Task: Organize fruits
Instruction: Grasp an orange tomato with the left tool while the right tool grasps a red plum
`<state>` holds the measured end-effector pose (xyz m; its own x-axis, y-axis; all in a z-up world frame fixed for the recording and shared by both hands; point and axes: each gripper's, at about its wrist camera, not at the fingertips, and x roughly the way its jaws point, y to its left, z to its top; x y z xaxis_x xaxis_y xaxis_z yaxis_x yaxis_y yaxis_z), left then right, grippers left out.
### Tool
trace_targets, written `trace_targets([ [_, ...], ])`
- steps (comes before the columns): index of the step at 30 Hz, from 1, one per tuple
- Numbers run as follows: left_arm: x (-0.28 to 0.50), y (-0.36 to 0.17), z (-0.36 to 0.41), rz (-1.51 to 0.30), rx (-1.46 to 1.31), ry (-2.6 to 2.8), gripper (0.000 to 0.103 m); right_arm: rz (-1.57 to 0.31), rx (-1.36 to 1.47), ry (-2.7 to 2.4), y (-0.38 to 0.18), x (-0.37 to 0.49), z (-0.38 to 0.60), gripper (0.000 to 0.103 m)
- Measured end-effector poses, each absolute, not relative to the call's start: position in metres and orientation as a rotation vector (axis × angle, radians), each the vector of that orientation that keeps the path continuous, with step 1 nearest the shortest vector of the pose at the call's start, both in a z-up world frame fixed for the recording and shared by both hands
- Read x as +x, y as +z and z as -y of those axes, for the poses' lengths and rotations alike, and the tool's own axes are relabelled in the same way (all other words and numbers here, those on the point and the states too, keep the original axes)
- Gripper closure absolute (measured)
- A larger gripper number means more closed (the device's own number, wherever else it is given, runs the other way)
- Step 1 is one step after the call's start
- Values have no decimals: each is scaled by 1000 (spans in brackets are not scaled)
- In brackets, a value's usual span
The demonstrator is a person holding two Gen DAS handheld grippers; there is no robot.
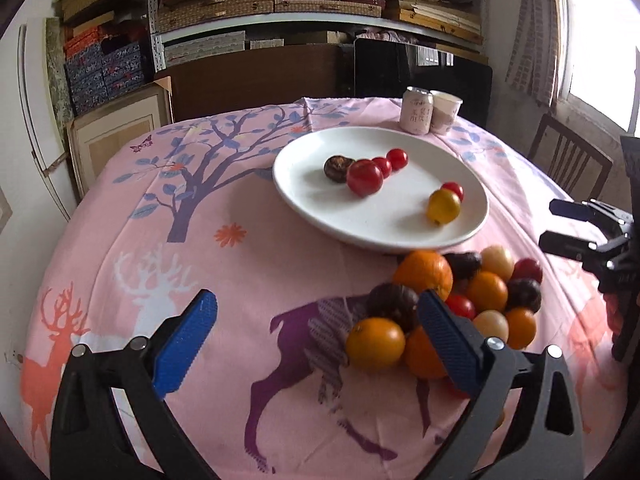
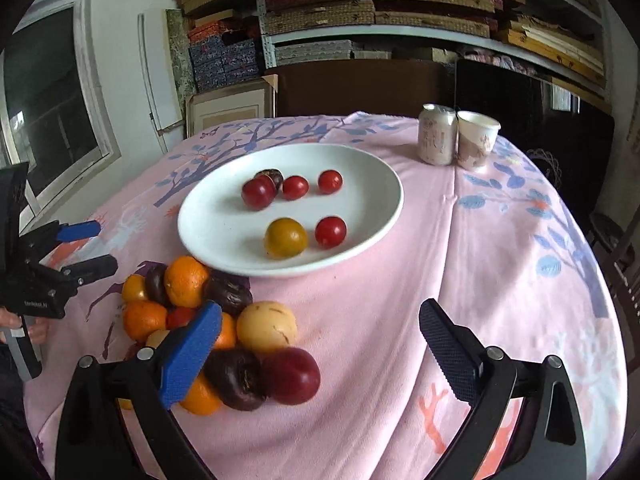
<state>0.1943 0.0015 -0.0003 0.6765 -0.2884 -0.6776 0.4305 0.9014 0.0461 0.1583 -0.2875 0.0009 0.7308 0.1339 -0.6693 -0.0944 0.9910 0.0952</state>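
Both claws gape empty: left gripper (image 1: 318, 322) low in its frame, right gripper (image 2: 320, 332) likewise. The fruit pile (image 2: 208, 320) sits lower left, touching the white plate (image 2: 372, 236) at centre, which holds six pieces. Best take an outer fruit, the pale one (image 2: 267, 326); neighbours could roll. Can (image 2: 437, 134) and cup (image 2: 478, 140) stand upper right, well clear.

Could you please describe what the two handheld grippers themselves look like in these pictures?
Both look alike. The left gripper has a black plastic frame with silver pivot bolts, one finger faced with a blue ribbed pad, the other with a darker textured pad. The right gripper shows the same black frame, bolts and blue pad. The left one's black body, seen from the right wrist, carries small white lettering, too small to read.
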Motion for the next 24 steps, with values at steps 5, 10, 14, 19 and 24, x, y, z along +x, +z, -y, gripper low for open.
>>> trace_targets([
  [5, 193, -20, -1, -692, 287, -357, 4, -846, 161, 97, -28, 169, 306, 3],
  [10, 202, -24, -14, -767, 191, -427, 4, -911, 230, 174, -36, 170, 300, 4],
  [14, 199, -42, -8, -903, 241, -554, 4, -936, 137, 136, -41, 162, 283, 3],
  [19, 201, -53, 9, -929, 299, -538, 4, -902, 130, 110, -39, 156, 278, 45],
  [24, 198, -49, 9, -906, 286, -551, 23, -889, 71, 146, -34, 146, 258, 65],
])
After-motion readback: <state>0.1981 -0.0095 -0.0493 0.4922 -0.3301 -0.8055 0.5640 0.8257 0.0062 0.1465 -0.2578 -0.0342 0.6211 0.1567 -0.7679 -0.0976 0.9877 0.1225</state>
